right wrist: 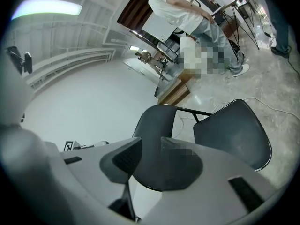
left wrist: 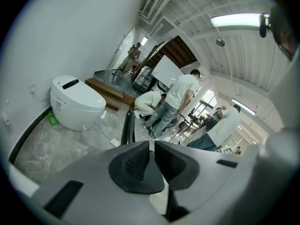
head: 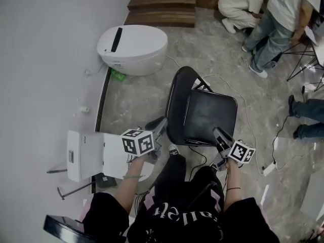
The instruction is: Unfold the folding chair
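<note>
Head view is showing the chair point(head: 210, 116) standing open in the middle. The left claw point(head: 160, 127) is sitting closed and empty. The right claw point(head: 219, 134) is hanging half open, holding nothing, just by the seat's lower right corner. Pushing the chair right could be snagging the white cord point(head: 246, 111) — the toilet point(head: 134, 48) is crowding the upper left.

Pale, illegible lettering across the black sweatshirt point(head: 188, 217).

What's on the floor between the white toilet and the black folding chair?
Between toilet and chair: bare marble floor and a thin white cable, shown in the head view.
</note>
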`<state>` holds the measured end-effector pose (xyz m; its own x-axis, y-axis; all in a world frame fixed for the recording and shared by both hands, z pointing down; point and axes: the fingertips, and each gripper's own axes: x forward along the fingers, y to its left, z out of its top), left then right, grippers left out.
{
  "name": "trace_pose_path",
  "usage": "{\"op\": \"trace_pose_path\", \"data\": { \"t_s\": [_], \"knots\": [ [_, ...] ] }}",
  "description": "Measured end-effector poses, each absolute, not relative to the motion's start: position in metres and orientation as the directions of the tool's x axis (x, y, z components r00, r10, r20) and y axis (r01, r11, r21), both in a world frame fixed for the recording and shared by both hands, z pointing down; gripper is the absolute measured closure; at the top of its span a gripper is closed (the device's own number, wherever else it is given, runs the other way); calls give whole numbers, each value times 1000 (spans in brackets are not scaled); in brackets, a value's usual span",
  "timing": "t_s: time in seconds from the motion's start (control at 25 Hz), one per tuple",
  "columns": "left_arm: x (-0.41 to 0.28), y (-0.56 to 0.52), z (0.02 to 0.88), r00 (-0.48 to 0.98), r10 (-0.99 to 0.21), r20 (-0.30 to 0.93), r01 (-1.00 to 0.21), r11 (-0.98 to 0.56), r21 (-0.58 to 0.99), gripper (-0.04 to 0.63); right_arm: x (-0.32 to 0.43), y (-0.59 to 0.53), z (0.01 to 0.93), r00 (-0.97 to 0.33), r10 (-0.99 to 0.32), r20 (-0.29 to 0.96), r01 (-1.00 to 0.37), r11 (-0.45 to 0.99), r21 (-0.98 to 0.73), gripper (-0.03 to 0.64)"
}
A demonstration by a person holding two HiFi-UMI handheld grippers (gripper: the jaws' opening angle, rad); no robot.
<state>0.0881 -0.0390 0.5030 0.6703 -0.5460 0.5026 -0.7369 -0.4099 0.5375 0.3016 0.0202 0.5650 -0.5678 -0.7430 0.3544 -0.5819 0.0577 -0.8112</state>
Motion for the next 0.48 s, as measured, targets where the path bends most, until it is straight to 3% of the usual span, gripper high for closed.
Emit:
{"op": "trace_pose_path", "data": {
  "t_s": [0.16,0.48],
  "knots": [
    [119,-3,497,694,-518,500,-717,-437,543,589,308,47,532,-570,-753,329,-574,77,-815,485],
    [187,78,486,721,-510,469,-686,-430,587,591,352,106,483,-575,-768,283,-577,136,-805,509]
  ]
}}
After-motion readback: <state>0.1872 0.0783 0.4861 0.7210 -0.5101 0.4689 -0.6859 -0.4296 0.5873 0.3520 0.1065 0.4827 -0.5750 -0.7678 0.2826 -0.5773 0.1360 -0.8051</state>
